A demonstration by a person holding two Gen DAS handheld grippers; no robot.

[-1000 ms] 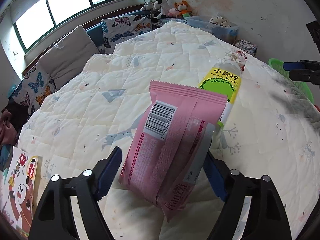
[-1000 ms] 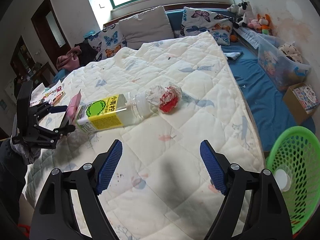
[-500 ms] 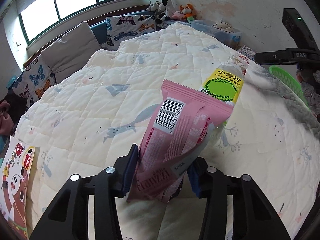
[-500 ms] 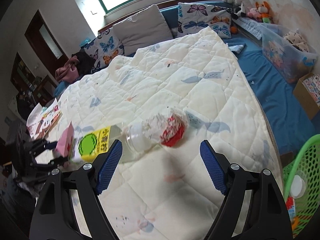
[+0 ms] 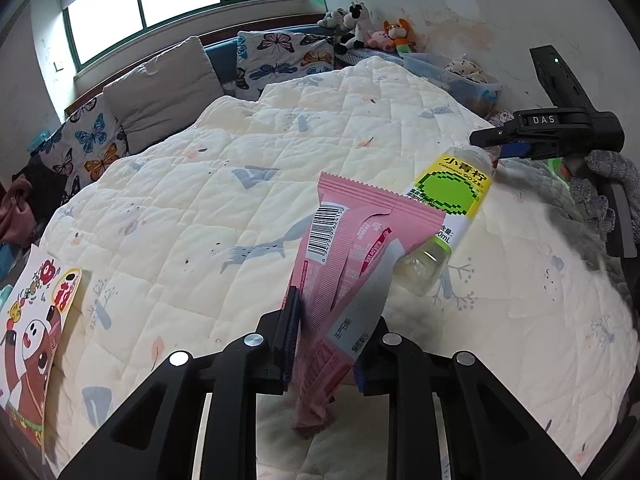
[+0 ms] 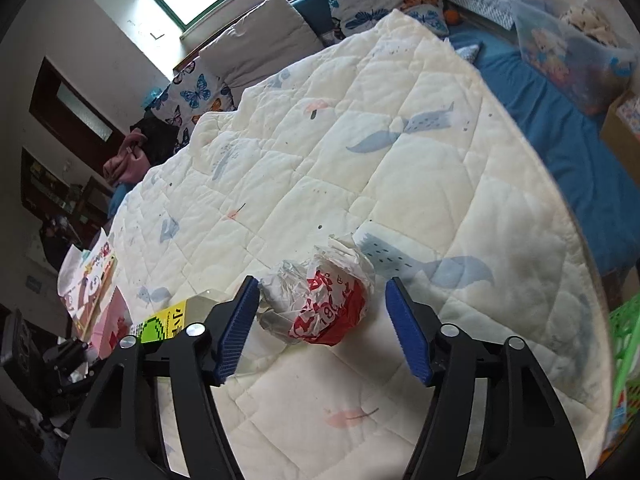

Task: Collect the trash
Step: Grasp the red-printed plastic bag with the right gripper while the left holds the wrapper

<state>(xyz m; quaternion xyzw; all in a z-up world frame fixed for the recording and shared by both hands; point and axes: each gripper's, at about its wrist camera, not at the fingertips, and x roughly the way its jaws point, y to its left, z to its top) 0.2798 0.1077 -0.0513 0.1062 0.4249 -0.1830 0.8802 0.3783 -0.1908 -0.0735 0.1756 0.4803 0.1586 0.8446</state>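
Left claw [image 5: 326,344] closing, pads already pinching the lower end of the pink wrapper [image 5: 348,252], which stands up off the quilt [image 5: 192,208]. The wrapper's top leans against the bottle [image 5: 448,208], which lies on the quilt just behind it, yellow-green label up.

Right claw [image 6: 324,332] closing around the crumpled bag [image 6: 320,300], white and red, on the quilt; its pads sit either side, not pressing yet that I can see. The bottle's neck end lies just left of the bag, partly behind the left finger [image 6: 236,328], close to that pad.

Around: green basket [image 6: 626,340] at the bed's right edge, past the right claw. Cartoon paper [image 5: 32,336] at the near left edge of the bed. Grey pillow [image 5: 164,88] and butterfly pillows [image 5: 288,56] at the head. Plush toys [image 5: 372,36] and a plastic bin [image 5: 452,80] along the far wall.
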